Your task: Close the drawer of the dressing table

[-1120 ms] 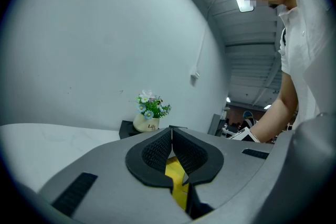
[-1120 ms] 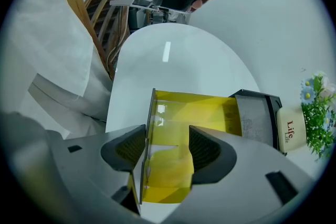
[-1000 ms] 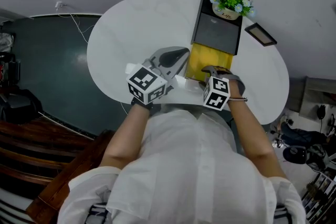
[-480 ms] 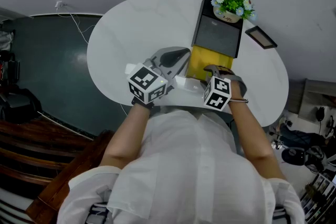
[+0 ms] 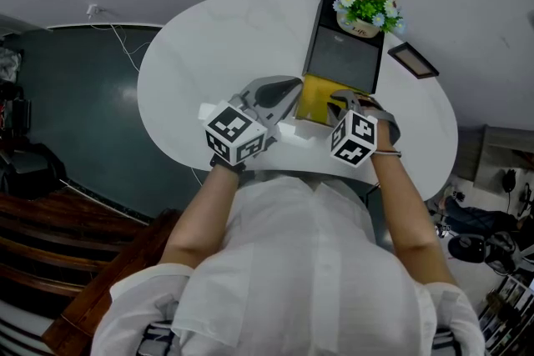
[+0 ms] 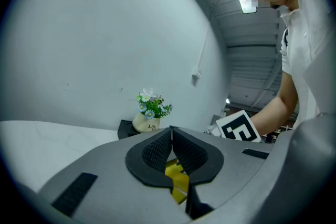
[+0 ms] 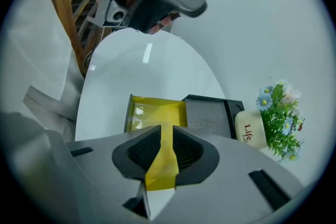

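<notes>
A black box (image 5: pixel 344 54) stands on the white table (image 5: pixel 209 37) with its yellow drawer (image 5: pixel 313 100) pulled out toward me. My right gripper (image 5: pixel 340 100) hangs over the drawer's front end, pointing steeply down. Its jaws have just been closing and now stand a narrow gap apart, with nothing between them. In the right gripper view the drawer (image 7: pixel 155 113) and box (image 7: pixel 210 115) lie beyond the right gripper (image 7: pixel 167 132). My left gripper (image 5: pixel 288 87) hovers left of the drawer, shut and empty. In its own view the left gripper (image 6: pixel 169 131) has pads meeting, and yellow shows below them.
A pot of flowers (image 5: pixel 365 4) sits on the box's far end and also shows as a flower pot (image 7: pixel 252 131) in the right gripper view. A small dark frame (image 5: pixel 412 58) lies on the table to the right. The table's near edge is right below my hands.
My right gripper has moved away from me and slightly up, further over the yellow drawer toward the box. The left gripper has stayed where it was.
</notes>
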A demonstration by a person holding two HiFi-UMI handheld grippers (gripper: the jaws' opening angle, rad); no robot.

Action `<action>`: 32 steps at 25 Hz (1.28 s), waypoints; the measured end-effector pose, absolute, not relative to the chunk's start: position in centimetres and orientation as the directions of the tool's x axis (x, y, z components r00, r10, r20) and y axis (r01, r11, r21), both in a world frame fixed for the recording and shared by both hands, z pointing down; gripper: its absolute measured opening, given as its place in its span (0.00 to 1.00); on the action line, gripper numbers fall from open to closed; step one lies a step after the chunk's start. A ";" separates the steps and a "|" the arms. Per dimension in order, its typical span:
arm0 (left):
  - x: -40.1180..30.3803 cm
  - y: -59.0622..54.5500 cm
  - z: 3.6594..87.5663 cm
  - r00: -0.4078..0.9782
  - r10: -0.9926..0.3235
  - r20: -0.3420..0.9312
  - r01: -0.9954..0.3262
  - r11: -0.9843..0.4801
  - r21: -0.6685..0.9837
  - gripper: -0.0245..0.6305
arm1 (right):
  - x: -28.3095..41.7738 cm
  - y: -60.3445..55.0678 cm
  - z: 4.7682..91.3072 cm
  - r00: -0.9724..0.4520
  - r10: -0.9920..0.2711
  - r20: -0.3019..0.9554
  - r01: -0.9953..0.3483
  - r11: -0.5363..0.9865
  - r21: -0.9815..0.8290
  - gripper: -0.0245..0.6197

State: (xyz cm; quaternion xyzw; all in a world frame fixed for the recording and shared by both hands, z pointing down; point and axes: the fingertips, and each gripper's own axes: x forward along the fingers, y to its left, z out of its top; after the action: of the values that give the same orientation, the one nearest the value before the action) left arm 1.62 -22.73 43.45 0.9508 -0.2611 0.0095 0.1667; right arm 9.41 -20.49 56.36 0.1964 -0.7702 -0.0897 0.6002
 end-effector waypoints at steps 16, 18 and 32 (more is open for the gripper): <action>2.1 -23.0 44.2 0.867 -0.484 0.122 -0.496 -0.805 0.325 0.07 | 7.9 -16.5 59.1 -0.258 -0.200 0.945 -0.171 0.972 0.159 0.38; 2.2 -22.9 44.3 0.867 -0.482 0.124 -0.495 -0.805 0.327 0.07 | 7.8 -16.3 59.7 -0.245 -0.206 0.947 -0.162 0.972 0.170 0.38; 2.1 -22.5 44.3 0.866 -0.483 0.128 -0.497 -0.806 0.321 0.07 | 7.7 -16.9 61.2 -0.191 -0.256 0.948 -0.121 0.964 0.236 0.38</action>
State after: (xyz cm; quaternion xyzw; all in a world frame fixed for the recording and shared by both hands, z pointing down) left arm 2.06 -22.47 44.32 0.9501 -0.2576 0.0200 0.1746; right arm 7.72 -16.86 61.24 0.1225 -0.7697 -0.0541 0.6242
